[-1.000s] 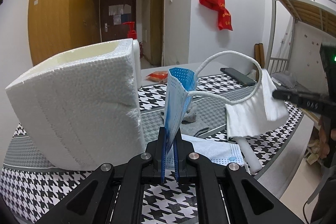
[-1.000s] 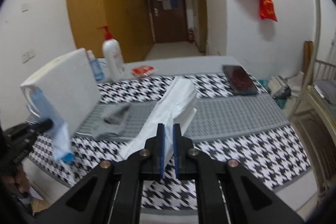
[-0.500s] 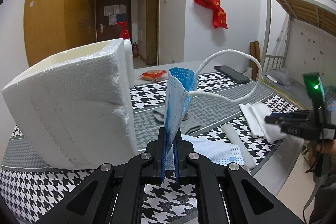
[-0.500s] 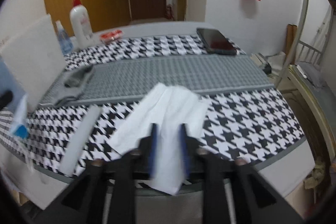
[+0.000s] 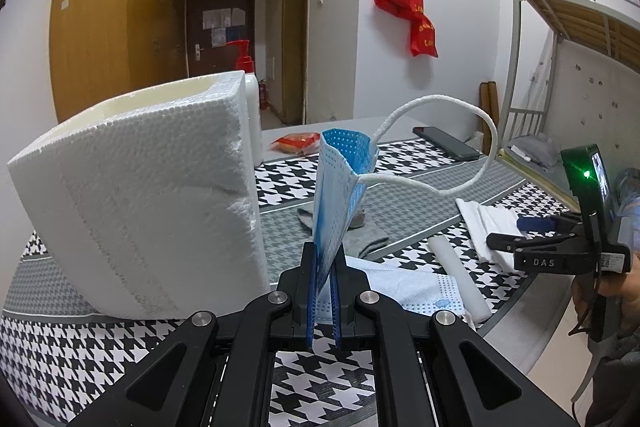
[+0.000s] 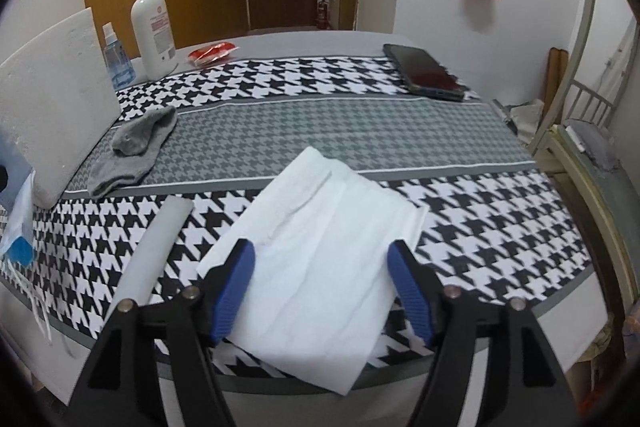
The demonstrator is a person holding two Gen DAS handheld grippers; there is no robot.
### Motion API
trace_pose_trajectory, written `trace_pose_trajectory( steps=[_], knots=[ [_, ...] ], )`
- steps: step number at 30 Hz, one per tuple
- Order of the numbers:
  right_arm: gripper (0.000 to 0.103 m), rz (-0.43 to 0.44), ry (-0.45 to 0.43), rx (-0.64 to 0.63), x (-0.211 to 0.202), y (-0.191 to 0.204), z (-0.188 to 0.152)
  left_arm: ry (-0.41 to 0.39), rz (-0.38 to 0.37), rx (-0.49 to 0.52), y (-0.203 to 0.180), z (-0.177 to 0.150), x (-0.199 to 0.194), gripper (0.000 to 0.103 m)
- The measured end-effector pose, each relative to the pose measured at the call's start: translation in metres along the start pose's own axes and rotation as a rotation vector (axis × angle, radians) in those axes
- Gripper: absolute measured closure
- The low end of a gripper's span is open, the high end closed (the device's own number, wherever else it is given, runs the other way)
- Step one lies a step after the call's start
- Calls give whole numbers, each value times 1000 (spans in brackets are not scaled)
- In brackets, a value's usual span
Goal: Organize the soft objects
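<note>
Now the tissue [image 6: 320, 251] lies flat and creased between the right gripper's [image 6: 322, 259] opening jaws, apparently untouched, on a houndstooth cloth [image 6: 480, 227]; the left gripper [image 5: 324, 263] pinches a blue mask [image 5: 340, 187].

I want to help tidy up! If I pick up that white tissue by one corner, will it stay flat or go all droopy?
Probably droopy: the white tissue looks thin and creased, lying limp between the opening right gripper jaws. It likely weighs almost nothing. One corner overhangs the table edge, so a nudge might slide it off.
</note>
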State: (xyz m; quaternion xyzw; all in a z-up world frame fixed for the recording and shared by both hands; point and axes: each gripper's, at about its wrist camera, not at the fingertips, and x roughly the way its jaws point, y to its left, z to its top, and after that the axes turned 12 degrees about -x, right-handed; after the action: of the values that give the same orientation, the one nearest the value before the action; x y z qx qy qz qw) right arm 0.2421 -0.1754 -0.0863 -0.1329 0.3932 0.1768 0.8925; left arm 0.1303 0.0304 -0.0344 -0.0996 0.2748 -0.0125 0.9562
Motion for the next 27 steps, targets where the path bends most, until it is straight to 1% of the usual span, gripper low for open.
trace_pose_trajectory(
  steps=[3,11,12,14,16,17,18,21,23,27],
  knots=[
    [28,-14,11,-10,3,4,0,-3,0,-2,1,0,-1,97],
    [28,-6,18,-4,5,4,3,-5,0,-6,2,0,-2,97],
    [30,-8,16,-5,4,4,2,-5,0,-7,3,-1,-2,97],
    [42,-4,8,-11,2,4,2,-8,1,-10,5,-1,-4,97],
    [78,9,-3,-3,-1,1,2,-10,2,-12,5,-1,-5,97],
    [83,29,-11,12,-1,-2,1,-11,1,-12,6,-1,-6,97],
    [86,43,-20,16,-2,-4,-1,-14,2,-13,6,-1,-6,97],
    [87,61,-38,22,-6,-5,-5,-20,4,-13,7,-1,-9,97],
    [88,89,-63,34,-12,-6,-5,-21,6,-11,8,0,-10,97],
    [88,98,-125,34,-35,-5,1,-34,5,-8,7,3,-15,97]
  ],
)
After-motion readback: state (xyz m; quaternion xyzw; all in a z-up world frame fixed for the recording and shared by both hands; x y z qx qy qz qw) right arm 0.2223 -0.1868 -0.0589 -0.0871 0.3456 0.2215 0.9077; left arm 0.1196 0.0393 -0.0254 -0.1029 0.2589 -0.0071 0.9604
